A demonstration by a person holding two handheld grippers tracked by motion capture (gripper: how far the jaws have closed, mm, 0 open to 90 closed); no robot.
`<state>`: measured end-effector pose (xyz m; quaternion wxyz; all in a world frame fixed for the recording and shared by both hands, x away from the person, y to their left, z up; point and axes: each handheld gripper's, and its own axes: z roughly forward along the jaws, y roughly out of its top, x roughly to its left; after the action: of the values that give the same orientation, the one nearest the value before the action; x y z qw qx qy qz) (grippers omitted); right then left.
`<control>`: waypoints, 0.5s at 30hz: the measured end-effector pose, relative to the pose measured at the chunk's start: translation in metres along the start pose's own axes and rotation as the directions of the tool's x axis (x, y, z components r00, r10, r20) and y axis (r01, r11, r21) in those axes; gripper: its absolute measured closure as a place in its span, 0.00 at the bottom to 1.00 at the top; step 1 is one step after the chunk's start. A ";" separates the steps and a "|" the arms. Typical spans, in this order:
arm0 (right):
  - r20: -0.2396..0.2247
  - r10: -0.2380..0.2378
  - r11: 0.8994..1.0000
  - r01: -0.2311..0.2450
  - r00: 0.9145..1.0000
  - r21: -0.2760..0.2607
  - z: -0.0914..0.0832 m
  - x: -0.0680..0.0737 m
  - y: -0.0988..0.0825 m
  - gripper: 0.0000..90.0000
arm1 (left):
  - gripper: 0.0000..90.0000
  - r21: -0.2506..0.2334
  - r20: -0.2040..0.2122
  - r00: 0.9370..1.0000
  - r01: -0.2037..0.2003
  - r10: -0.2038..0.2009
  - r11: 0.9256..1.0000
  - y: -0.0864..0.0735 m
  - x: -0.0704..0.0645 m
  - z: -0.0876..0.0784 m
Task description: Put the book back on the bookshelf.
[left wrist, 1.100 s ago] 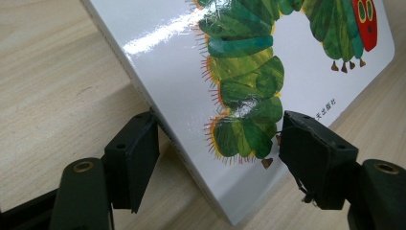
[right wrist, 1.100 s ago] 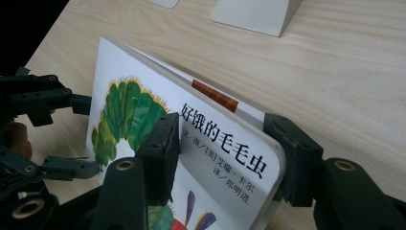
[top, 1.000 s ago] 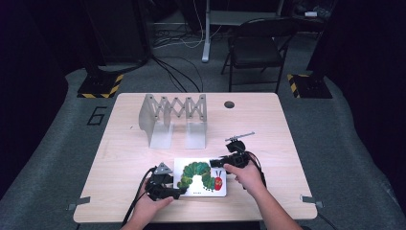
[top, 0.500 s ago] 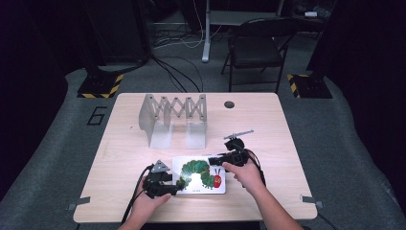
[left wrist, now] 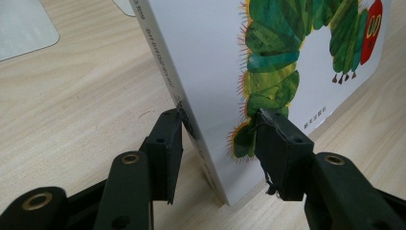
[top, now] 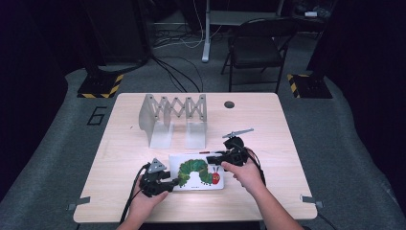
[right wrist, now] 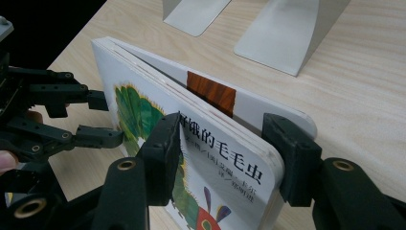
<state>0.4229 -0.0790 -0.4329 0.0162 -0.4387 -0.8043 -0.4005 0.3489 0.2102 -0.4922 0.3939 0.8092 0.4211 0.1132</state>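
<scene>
Book (top: 197, 171) now clamped by closing left tool (top: 176, 182).

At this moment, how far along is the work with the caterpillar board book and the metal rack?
Done: both grippers have reached the caterpillar board book, which lies in front of the expandable metal book rack. In hand: the left gripper has just been closing its jaws, now astride the spine corner; the right gripper pinches the opposite edge, pages slightly parted. Left: probably lifting the book and standing it in the rack, whose slots hold nothing.
</scene>
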 end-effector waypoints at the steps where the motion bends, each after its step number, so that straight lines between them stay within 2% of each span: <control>1: 0.001 0.004 1.000 -0.004 1.000 0.005 -0.001 0.001 0.000 0.54 | 0.59 0.003 0.000 1.000 -0.015 0.015 1.000 0.000 0.001 -0.001; 7: 0.003 -0.014 1.000 0.014 1.000 -0.003 -0.005 0.005 -0.005 0.54 | 0.60 -0.003 0.002 1.000 -0.013 0.013 1.000 -0.002 -0.001 -0.004; 9: -0.001 -0.021 1.000 0.021 1.000 -0.008 -0.006 0.007 -0.006 0.53 | 0.61 -0.003 0.007 1.000 -0.030 0.030 1.000 -0.002 -0.001 -0.005; 14: -0.006 -0.033 0.999 0.033 0.999 -0.007 -0.010 0.011 -0.010 0.53 | 0.61 -0.010 0.001 0.999 -0.040 0.040 0.999 -0.004 -0.004 -0.007; 15: -0.002 -0.049 0.999 0.049 0.999 -0.004 -0.011 0.011 -0.011 0.53 | 0.61 -0.014 -0.001 0.999 -0.039 0.039 0.999 -0.005 -0.005 -0.007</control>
<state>0.4043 -0.0814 -0.4284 0.0064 -0.4186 -0.8139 -0.4030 0.3393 0.2119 -0.4900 0.3973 0.8143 0.4046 0.1239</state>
